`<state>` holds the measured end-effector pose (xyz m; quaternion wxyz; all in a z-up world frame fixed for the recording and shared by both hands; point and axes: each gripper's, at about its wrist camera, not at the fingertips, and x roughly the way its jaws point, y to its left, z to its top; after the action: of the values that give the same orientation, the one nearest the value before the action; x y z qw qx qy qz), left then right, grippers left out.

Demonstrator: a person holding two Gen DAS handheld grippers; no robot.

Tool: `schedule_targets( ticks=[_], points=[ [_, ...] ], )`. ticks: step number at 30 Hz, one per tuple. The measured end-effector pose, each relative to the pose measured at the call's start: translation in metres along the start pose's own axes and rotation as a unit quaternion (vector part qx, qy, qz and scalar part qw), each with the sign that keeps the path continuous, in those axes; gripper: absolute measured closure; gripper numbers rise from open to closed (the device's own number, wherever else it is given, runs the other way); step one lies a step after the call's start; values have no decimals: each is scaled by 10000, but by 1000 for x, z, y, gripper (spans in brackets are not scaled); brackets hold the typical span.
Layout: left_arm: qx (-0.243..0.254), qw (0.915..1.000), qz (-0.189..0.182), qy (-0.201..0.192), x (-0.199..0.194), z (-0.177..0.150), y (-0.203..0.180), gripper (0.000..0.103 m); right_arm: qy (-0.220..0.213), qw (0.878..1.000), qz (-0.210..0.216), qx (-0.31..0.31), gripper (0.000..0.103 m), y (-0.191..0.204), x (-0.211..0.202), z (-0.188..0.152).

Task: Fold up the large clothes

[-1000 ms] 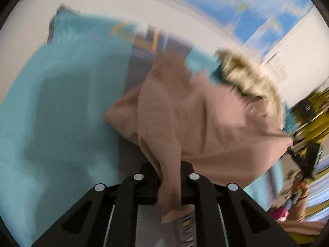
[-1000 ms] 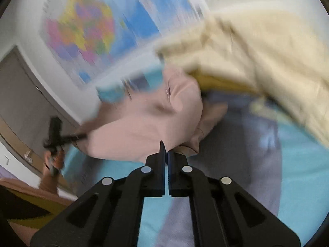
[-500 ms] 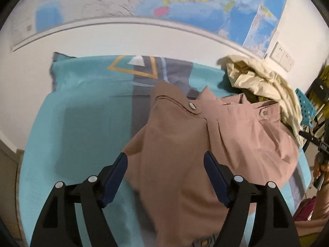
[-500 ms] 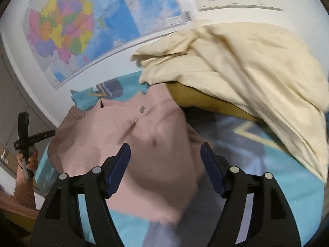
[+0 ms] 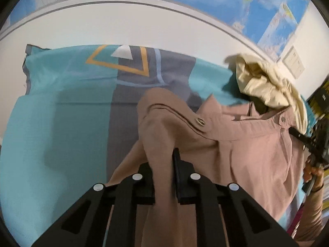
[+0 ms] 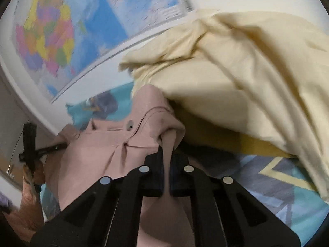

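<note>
pink garment [image 5: 242, 148] hides the left gripper [image 5: 164, 164] fingertips; wall map [image 6: 51, 37] blurred

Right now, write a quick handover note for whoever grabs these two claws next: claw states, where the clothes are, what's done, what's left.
Left claw: closing, pads pinching a bunched fold of the dusty-pink buttoned cotton garment.
Right claw: shut on another pinch of the same garment, near its waistband.
Garment lies crumpled on the teal and grey patterned bed sheet, beside the heaped cream fabric pile.
Done: both grips taken. No fold visible yet.
Left: spread it flat, then fold; the cream pile is untouched.
</note>
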<state>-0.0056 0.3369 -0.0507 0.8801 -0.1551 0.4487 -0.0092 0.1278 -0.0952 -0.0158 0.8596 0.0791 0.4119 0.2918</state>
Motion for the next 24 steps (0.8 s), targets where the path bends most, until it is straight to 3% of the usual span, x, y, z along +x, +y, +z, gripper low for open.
schedule_targets(
  ticks=[3,7,9,10,14,17,21,24],
  points=[
    [-203,9997,47,143,16,2,10,88,430,9989,-211,-6,95,-4,27,-9],
    [-214,9991,351,123,18,-1,15,63,491,9983,-300,88,84,-8,30,-11],
    [-138,9983,558,-75,4,-3,13,59,326,9979,-563,-48,58,-2,16,-10],
    [-93,9978,620,-209,-5,-5,11,59,193,9979,-608,-117,55,2,6,-12],
    [183,9953,691,-655,-38,-15,0,55,-205,9977,-524,-381,54,18,-26,-19],
    [497,9938,642,-754,-46,-23,-13,51,-222,9964,-149,-802,54,42,-33,-29],
    [508,9954,730,-352,-20,-29,-13,51,175,9927,-112,-1185,54,63,1,-37],
    [252,9960,857,18,6,-30,2,48,497,9937,-236,-975,56,49,33,-39]
  ],
)
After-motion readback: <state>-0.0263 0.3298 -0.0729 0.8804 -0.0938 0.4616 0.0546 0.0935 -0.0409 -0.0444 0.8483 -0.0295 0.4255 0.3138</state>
